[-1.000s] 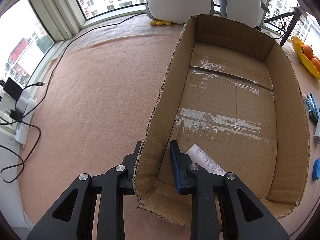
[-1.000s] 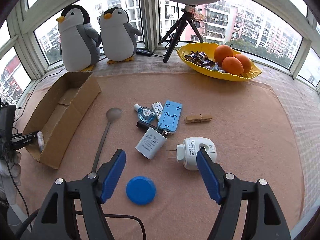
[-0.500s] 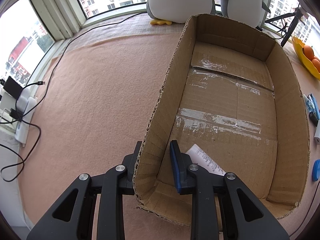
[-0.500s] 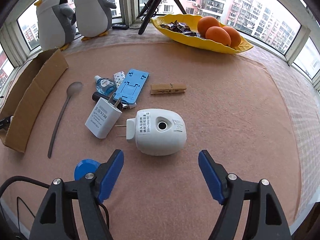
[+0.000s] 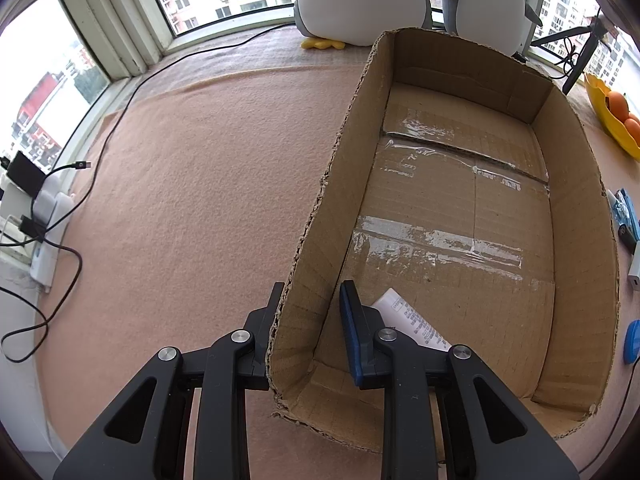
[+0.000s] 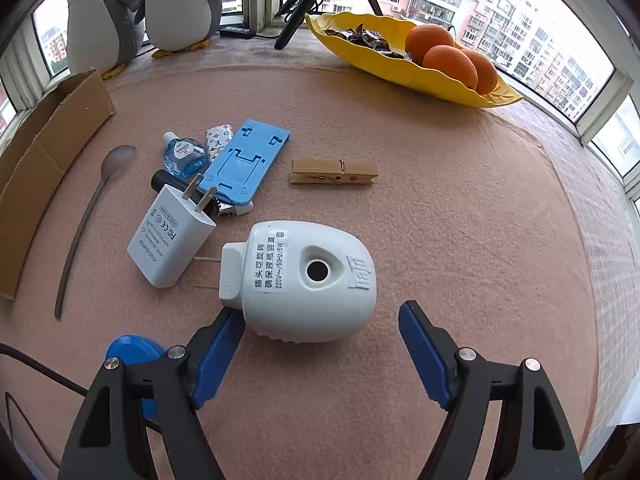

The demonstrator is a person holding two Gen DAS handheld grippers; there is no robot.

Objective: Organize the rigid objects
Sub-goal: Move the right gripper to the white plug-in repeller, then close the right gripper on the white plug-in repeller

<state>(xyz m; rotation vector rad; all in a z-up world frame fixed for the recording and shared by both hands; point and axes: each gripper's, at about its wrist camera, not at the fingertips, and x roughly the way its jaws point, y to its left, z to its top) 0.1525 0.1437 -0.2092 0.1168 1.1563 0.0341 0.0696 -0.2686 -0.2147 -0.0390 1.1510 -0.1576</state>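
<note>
My left gripper point(image 5: 310, 300) is shut on the left wall of the open cardboard box point(image 5: 344, 168), one finger outside and one inside. A white tube point(image 5: 412, 324) lies on the box floor near that finger. In the right wrist view my right gripper point(image 6: 320, 320) stands open just in front of a white plug-in device point(image 6: 308, 280) lying on the mat, with the device's near edge between the fingertips and no pad touching it. Beside it lie a white charger point(image 6: 170, 236), a blue phone stand point(image 6: 244, 160), a small blue bottle point(image 6: 182, 154), a wooden clothespin point(image 6: 334, 172), a spoon point(image 6: 96, 204) and a blue lid point(image 6: 132, 354).
A yellow dish with oranges point(image 6: 420, 64) and two plush penguins point(image 6: 176, 4) sit at the back by the windows, beside a tripod leg point(image 6: 296, 24). Cables and a power strip point(image 5: 44, 224) lie left of the mat. The box point(image 6: 44, 168) lies at the left.
My right gripper has come down and forward over the white plug-in device, which now looks much larger and lies at the fingertips. The left gripper and the box have not moved.
</note>
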